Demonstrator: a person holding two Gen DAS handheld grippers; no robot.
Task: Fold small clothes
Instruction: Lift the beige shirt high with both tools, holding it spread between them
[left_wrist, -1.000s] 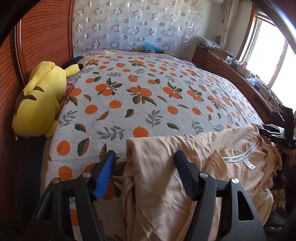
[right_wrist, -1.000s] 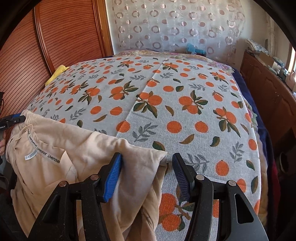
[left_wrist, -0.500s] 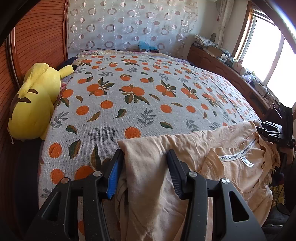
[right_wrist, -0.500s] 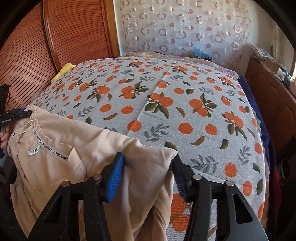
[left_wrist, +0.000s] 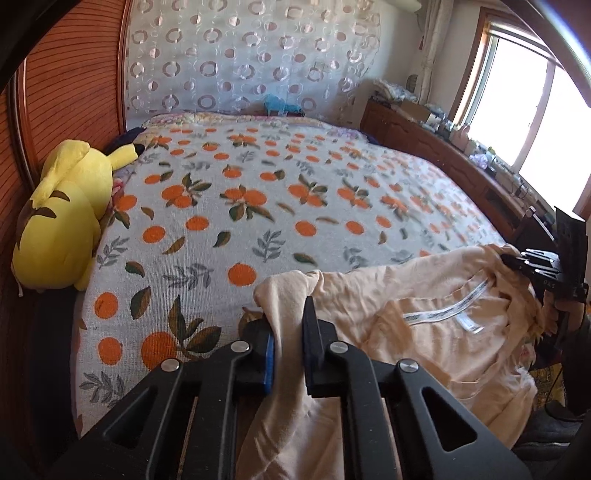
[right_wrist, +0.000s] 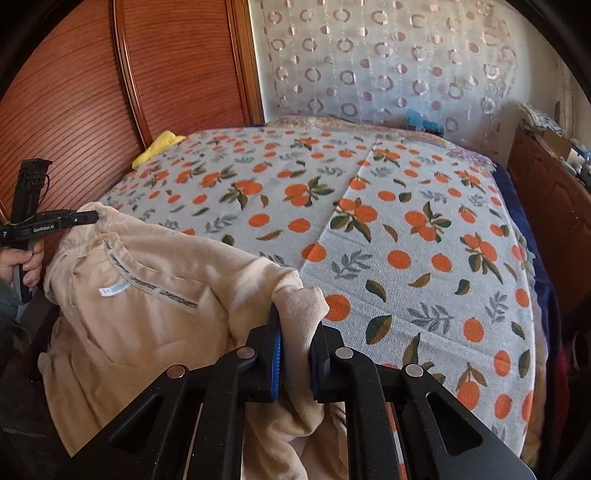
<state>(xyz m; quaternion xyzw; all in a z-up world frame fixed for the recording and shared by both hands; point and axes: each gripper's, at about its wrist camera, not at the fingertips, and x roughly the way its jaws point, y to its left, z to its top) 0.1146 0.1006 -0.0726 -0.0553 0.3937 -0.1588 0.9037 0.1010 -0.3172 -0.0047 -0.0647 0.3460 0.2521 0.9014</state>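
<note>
L gripper (left_wrist: 288, 354): jaws closing, pads pinched on one top corner of the garment (left_wrist: 424, 332); cloth bunched between them, the rest hangs below.
R gripper (right_wrist: 295, 356): jaws closing too, nipped on the opposite top corner; fabric squeezed to a narrow wad btwn blue pad and black pad.
Garment location: peach/beige knit piece, draped over the near edge of the bed (left_wrist: 258, 229), partly on the orange-print cover, partly hanging off twd me. Neck label (left_wrist: 469, 325) faces up, so inner side of collar is showing.
Why two corners: I want both ends of the top edge in hand so cloth spans btwn grippers and can be spread flat w/o twisting.
Why near the edge: grip pts sit just off the mattress rim; pads can close round the fabric w/o catching the cover.
Stage (judgement): early; grasp only, no fold made yet, garment rumpled.
Next (judgement): lift + pull apart, lay flat on the open cover ahead.
Risk (judgement): thin wad may slip; L side looks bunched, could drag a wrinkle in.
Bystanders: yellow plush toy (left_wrist: 62, 221) at headboard side, well apart from work area. My hand (right_wrist: 26, 264) on L handle visible in R view.
</note>
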